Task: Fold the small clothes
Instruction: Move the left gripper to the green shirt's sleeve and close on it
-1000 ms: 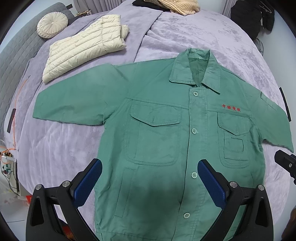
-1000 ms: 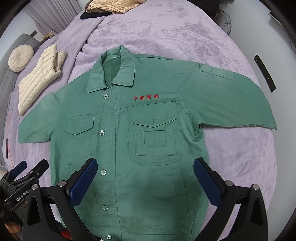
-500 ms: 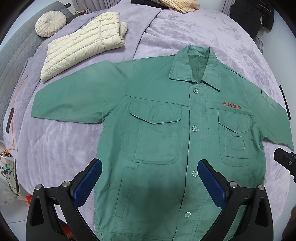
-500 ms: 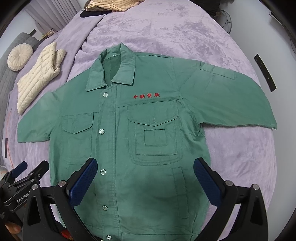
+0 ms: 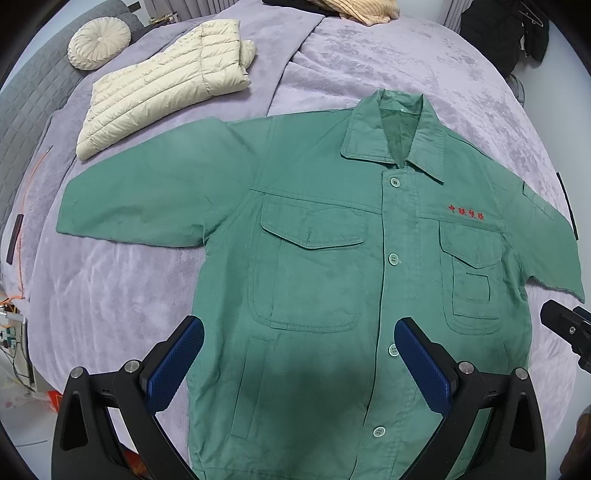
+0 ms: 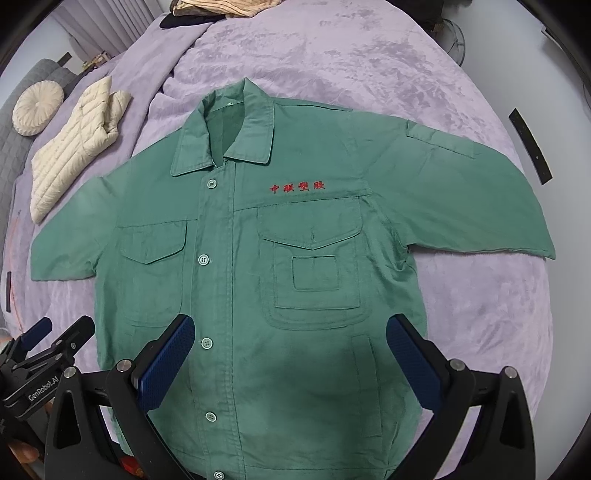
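A green short-sleeved work shirt [image 5: 332, 236] lies flat and buttoned, front up, on the purple bedspread [image 5: 110, 288], collar away from me, both sleeves spread out. It also shows in the right wrist view [image 6: 236, 258], with red embroidered characters on the chest. My left gripper [image 5: 299, 362] is open and empty, hovering above the shirt's lower left front. My right gripper [image 6: 290, 360] is open and empty above the lower right front. The left gripper's body shows at the lower left of the right wrist view [image 6: 48, 350].
A folded cream puffer jacket [image 5: 166, 81] and a round cream cushion [image 5: 99, 43] lie at the far left. A beige garment [image 5: 362, 9] lies at the far edge. Dark clothes [image 5: 506, 26] hang at the far right. The bed's edge curves near me, floor with cables at left [image 5: 11, 325].
Both cameras have drifted slightly forward over the shirt, which sits a little lower in the views. The shirt itself has not moved and both grippers stay open.
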`<state>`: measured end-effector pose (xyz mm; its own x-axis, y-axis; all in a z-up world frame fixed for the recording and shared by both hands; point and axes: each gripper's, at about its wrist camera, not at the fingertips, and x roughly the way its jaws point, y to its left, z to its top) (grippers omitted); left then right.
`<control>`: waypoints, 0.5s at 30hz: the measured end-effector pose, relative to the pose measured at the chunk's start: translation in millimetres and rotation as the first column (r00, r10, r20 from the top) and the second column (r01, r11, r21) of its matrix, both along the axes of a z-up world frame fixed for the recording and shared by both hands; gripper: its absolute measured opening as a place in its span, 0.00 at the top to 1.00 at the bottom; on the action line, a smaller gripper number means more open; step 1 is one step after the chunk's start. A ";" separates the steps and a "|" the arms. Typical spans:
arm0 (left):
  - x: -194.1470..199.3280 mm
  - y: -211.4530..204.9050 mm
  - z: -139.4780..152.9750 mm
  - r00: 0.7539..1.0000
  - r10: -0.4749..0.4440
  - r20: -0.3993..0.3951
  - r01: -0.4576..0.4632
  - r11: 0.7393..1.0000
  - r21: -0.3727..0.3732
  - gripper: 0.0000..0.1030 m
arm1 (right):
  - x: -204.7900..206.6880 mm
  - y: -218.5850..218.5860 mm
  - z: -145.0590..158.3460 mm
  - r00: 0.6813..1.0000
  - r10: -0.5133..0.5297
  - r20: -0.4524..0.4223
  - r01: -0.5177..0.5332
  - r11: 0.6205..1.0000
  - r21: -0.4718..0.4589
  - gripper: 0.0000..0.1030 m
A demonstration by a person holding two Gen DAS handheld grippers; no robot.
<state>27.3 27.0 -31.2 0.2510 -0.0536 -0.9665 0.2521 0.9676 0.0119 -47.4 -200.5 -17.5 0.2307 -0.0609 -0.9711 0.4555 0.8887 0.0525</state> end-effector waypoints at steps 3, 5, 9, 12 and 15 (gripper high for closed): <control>4.0 6.9 -5.0 1.000 0.010 -0.016 -0.011 0.999 -0.038 0.00 | 2.5 4.6 -3.4 1.000 -0.002 -0.010 0.002 1.000 0.007 0.00; 8.5 14.9 -10.1 0.999 0.022 -0.032 -0.025 0.997 -0.078 0.00 | 5.2 10.4 -5.7 1.000 0.010 -0.014 -0.010 1.000 0.009 0.00; 23.2 43.9 -23.8 0.997 0.070 -0.040 -0.075 0.985 -0.156 0.00 | 14.8 29.2 -11.5 0.998 0.065 -0.014 -0.065 0.998 0.019 0.00; 39.8 79.0 -38.1 0.991 0.132 -0.038 -0.137 0.970 -0.199 0.00 | 25.1 50.0 -17.3 0.993 0.116 -0.007 -0.116 0.993 0.016 0.00; 61.0 120.4 -55.5 0.978 0.207 -0.026 -0.207 0.953 -0.220 0.00 | 34.6 71.9 -25.6 0.989 0.151 0.002 -0.151 0.988 0.042 0.00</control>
<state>88.3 147.4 -86.8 0.2765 -0.2122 -0.9373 0.0456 0.9771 -0.2078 -12.8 -128.6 -43.1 0.2334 0.0156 -0.9723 0.3162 0.9443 0.0911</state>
